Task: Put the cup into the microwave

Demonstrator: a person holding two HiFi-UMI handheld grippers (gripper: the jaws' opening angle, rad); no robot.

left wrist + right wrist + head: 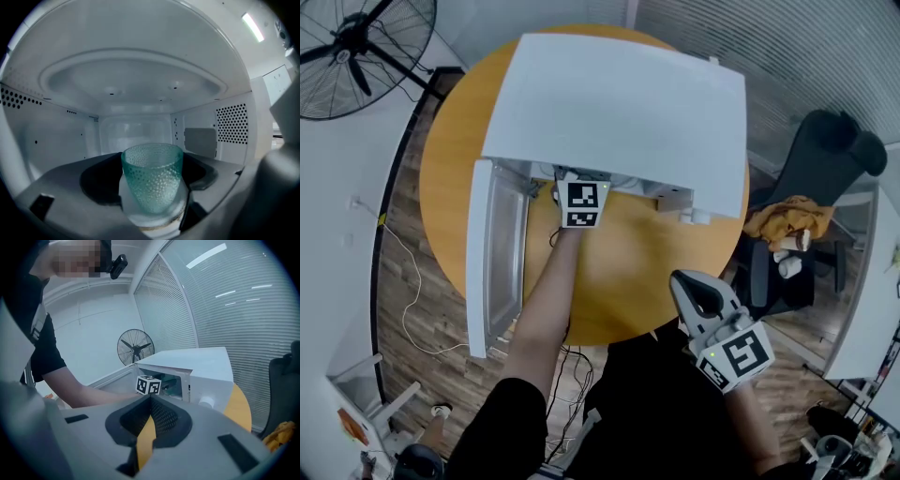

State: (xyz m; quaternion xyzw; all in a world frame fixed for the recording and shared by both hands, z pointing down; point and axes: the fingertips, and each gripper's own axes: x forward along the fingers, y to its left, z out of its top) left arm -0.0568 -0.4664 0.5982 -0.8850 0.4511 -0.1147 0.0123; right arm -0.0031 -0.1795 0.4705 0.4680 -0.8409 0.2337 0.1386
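Jaws of the left gripper [153, 208] clasp the green dimpled cup [152, 176] at lower centre of its view, inside the white microwave [619, 103], whose door [492, 262] hangs open at left. The right gripper [150, 401], jaws together and empty, sits lower right by the round table [628, 272].

Microwave [619, 103] on table [628, 277], door [492, 258] open leftward, cup [152, 173] inside (within left gripper [153, 199]), chair [825, 159] right.

No readable text, labels or numbers anywhere.
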